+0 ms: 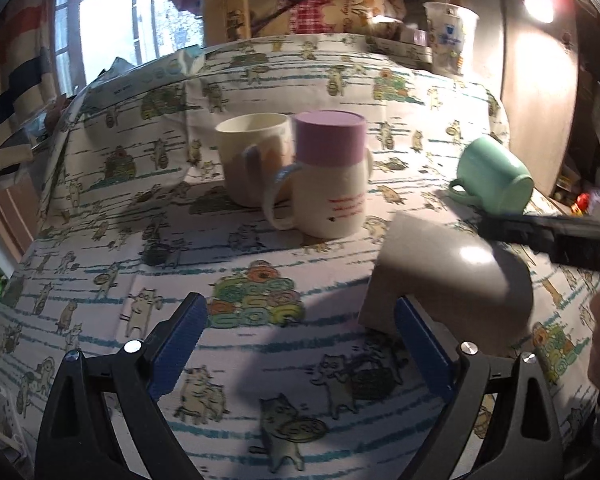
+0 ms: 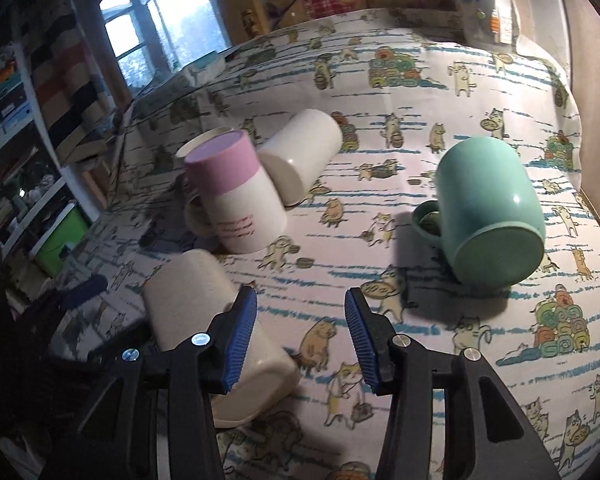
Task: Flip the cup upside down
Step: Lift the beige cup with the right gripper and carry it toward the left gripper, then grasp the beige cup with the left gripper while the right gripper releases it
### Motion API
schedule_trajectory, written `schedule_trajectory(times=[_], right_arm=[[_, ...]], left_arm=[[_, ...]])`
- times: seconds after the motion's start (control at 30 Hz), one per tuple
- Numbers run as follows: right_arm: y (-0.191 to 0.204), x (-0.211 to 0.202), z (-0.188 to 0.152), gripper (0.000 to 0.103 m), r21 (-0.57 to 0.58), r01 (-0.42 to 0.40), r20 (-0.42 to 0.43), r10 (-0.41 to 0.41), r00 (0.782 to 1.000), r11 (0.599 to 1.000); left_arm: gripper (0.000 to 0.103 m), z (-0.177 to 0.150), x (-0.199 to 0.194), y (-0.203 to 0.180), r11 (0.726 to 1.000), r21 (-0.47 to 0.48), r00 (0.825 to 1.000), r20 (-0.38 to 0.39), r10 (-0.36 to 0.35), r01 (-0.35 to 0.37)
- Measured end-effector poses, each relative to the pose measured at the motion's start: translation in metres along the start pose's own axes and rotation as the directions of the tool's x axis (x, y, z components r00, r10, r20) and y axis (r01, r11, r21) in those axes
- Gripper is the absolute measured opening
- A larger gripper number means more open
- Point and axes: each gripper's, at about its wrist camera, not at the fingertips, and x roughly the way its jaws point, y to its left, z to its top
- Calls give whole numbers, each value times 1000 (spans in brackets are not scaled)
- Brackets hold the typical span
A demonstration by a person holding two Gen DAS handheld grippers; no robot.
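Observation:
A mint green mug (image 2: 488,216) lies on its side on the cat-print cloth, base toward my right gripper (image 2: 300,332), which is open and empty a little short of it. It also shows in the left wrist view (image 1: 494,174) at the right. A beige cup (image 1: 448,284) lies on its side just ahead of my open, empty left gripper (image 1: 300,332), by its right finger; in the right wrist view the beige cup (image 2: 204,320) is beside the right gripper's left finger. A pink-and-white mug (image 1: 330,172) stands upside down mid-table.
A cream mug (image 1: 252,156) sits behind the pink-and-white one; in the right wrist view the cream mug (image 2: 300,156) looks tipped on its side. A clear plastic cup (image 1: 450,38) stands at the back right. A wooden panel (image 1: 540,80) borders the right side. The cloth-covered table (image 1: 260,272) drops off at left.

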Motion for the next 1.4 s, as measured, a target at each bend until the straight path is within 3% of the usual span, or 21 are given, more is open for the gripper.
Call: schedule_trajectory(times=[0.27,0.7,1.07,1.13,1.23,1.33,1.4], right_arm=[[22,19,-13,49,-8,-33,-49,33,998,999],[61,36,-11,49,-20,-68,-51,67,996,997],[65,17,-17,49,-32,-68,-8,68,998,997],[65,8,-19,49,-46,-41,20,42,999,998],[65,-10,-23,60,-73,48,97,-41,994,996],[66,-27,-25,66,-95,160,186,-140,973,983],[61,-40,-24,73,-86,176,230,-152,961,981]], left_arm=[[93,1,0,21,999,-33,1000,3,30,-30],[91,0,-5,62,993,-90,997,4,78,-77],[91,-5,-27,66,993,-114,998,49,31,-25],[91,-7,-34,62,994,-110,997,71,24,-16],[91,-9,-44,55,994,-109,995,101,24,-13],[92,-12,-49,47,993,-114,994,110,-2,15],[92,-12,-51,41,992,-119,994,109,-21,34]])
